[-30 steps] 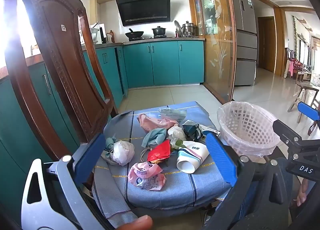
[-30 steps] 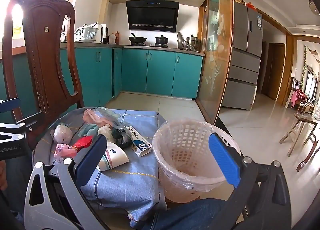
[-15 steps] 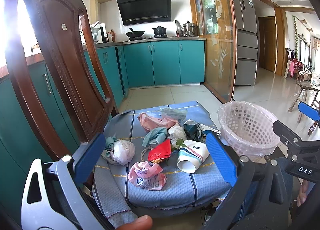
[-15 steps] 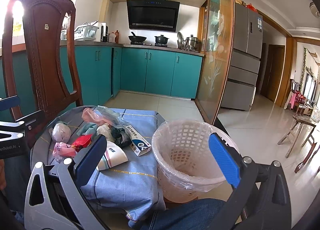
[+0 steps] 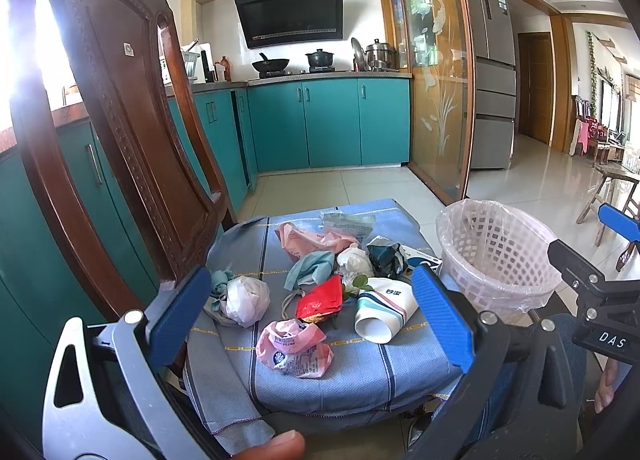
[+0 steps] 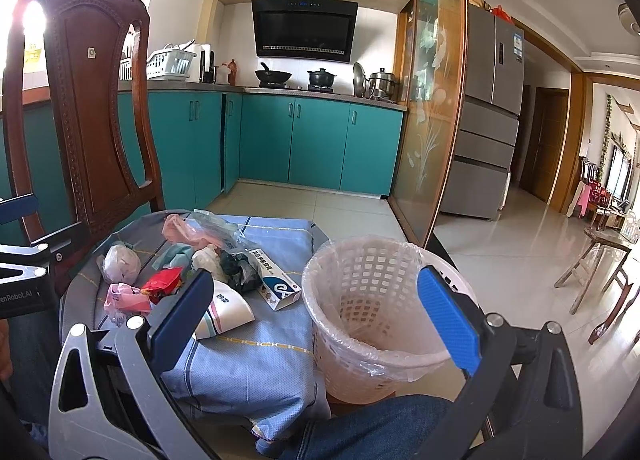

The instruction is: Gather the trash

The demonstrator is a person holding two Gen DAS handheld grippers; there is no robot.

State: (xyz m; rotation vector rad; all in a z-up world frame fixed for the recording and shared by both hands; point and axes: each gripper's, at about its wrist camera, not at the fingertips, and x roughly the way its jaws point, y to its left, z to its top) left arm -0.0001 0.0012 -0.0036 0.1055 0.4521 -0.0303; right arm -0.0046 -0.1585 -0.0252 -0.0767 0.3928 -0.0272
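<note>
Several pieces of trash lie on a blue cloth (image 5: 360, 376) over a chair seat: a pink wrapper (image 5: 294, 348), a red packet (image 5: 320, 298), a white paper cup on its side (image 5: 382, 310), a white crumpled bag (image 5: 244, 298), a small box (image 6: 276, 284). A white lined basket (image 6: 384, 320) stands to the right of the seat; it also shows in the left wrist view (image 5: 496, 256). My left gripper (image 5: 312, 324) is open and empty, held in front of the trash. My right gripper (image 6: 320, 324) is open and empty, facing the basket.
A carved wooden chair back (image 5: 120, 140) rises at the left. Teal kitchen cabinets (image 5: 332, 124) stand behind across a tiled floor (image 6: 500, 244). A glass partition (image 6: 432, 120) and a fridge (image 6: 488, 120) are at the right. A jeans-clad leg (image 6: 380, 428) is below the basket.
Both views have shifted very slightly. Both grippers stay open and the trash has not moved.
</note>
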